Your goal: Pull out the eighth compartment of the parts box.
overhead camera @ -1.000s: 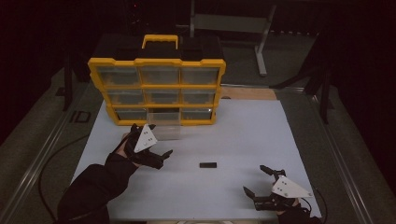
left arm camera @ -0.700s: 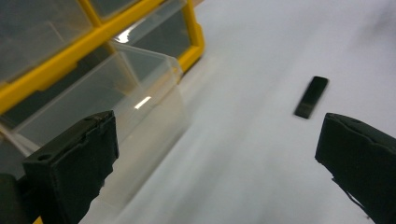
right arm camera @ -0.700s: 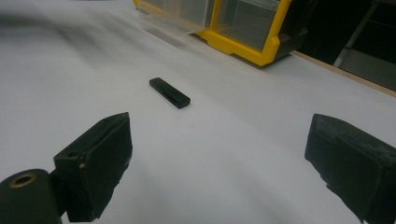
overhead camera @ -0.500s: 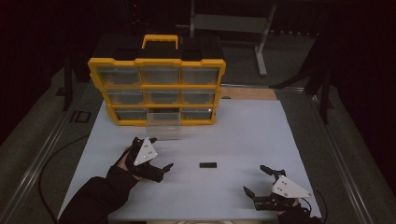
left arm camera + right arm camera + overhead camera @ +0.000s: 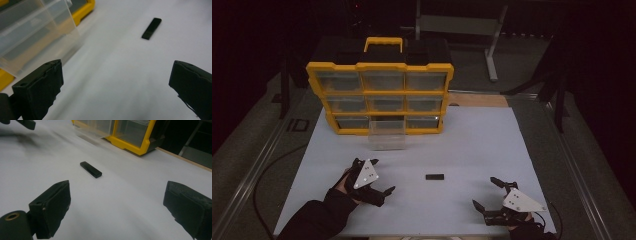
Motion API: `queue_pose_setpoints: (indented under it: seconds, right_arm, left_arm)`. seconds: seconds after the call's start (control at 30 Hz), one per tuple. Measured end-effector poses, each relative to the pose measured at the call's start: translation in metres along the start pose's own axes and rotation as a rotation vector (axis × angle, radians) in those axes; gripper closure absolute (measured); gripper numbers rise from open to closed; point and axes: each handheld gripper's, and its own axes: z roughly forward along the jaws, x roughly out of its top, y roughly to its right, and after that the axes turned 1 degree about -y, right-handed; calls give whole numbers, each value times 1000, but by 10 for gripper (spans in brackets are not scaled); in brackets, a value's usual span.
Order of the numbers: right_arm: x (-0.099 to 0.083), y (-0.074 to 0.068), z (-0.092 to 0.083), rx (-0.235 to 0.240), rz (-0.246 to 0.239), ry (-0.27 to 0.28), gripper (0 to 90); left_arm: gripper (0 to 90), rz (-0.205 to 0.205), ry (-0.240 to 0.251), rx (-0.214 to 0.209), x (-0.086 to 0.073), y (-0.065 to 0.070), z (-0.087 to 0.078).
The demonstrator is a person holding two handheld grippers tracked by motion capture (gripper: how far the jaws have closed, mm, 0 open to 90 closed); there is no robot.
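Organizer [image 5: 379, 82]: glossy yellow plastic frame; clear plastic drawer [image 5: 387, 140] out front. Black bar [image 5: 435, 176] matt. Table [image 5: 492, 145] top smooth, matt white.

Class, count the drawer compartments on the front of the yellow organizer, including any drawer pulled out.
9: the yellow organizer has three rows of three. Eight drawers sit closed; the bottom middle one, the clear drawer, is pulled out onto the white table. Nothing seems hidden.

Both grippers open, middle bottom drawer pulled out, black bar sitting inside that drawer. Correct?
Not quite. The black bar is not in the clear drawer; it lies on the white table, between the left gripper and the right gripper, as the high view shows. Both grippers are open and the drawer is pulled out.
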Motion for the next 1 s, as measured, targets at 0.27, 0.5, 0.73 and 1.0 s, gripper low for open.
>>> queue_pose_setpoints:
  seconds: [0.27, 0.5, 0.73, 1.0]
  right_arm:
    - [0, 0, 0, 0, -1, -1, 74]
    - [0, 0, 0, 3, 3, -4, 74]
    - [-1, 0, 1, 1, 0, -8, 75]
    - [-1, 0, 1, 0, -1, -8, 74]
  left_arm:
    - [0, -19, -6, -2, -12, 0, -6]
    - [0, -33, -21, -9, -17, 1, -6]
    - [0, -11, -14, 19, -20, 1, -7]
    - [0, 8, -6, 26, -21, 2, -7]
